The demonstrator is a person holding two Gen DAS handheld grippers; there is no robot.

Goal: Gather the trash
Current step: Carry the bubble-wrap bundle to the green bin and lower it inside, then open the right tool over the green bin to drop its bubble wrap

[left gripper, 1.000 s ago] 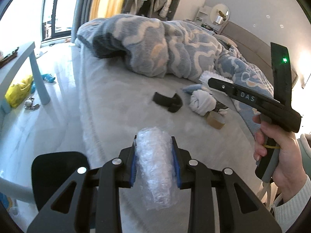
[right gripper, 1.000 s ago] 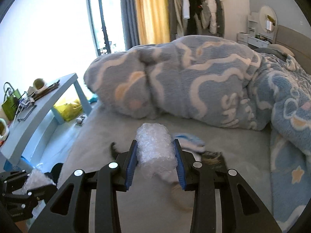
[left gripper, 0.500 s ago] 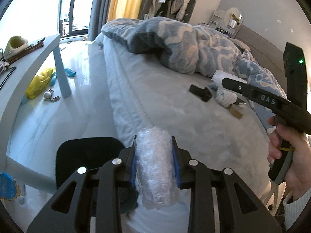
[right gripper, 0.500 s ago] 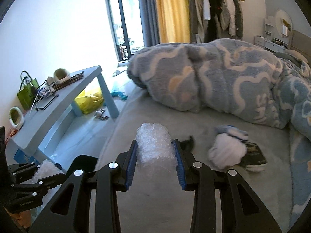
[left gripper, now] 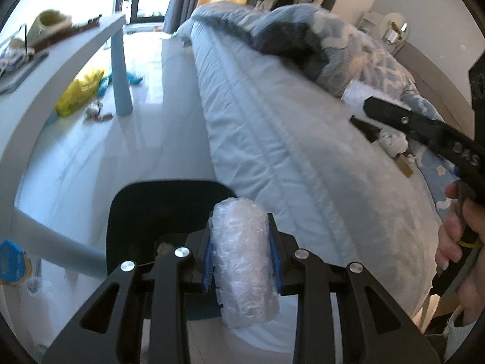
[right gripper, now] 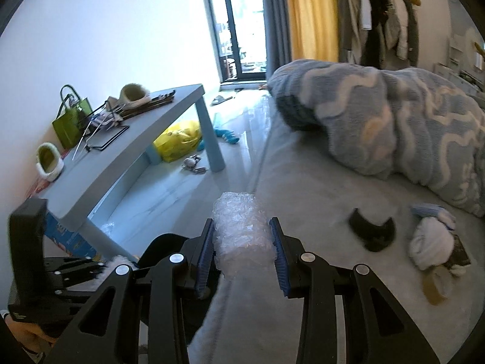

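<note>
Black bin (left gripper: 142, 212) sits below bubble wrap (left gripper: 242, 257) clamped in jaws.

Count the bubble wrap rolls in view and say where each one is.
2. One roll is clamped in the left gripper above the black bin; the other roll is clamped in the right gripper at the bed's edge. More may be hidden.

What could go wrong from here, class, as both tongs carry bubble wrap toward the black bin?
1. The left tongs pinch their bubble wrap roll only mid-length; the soft roll may slip out short of the black bin.
2. Both tongs crowd together at the bin and may collide.
3. Trash left on the bed could be forgotten.
</note>
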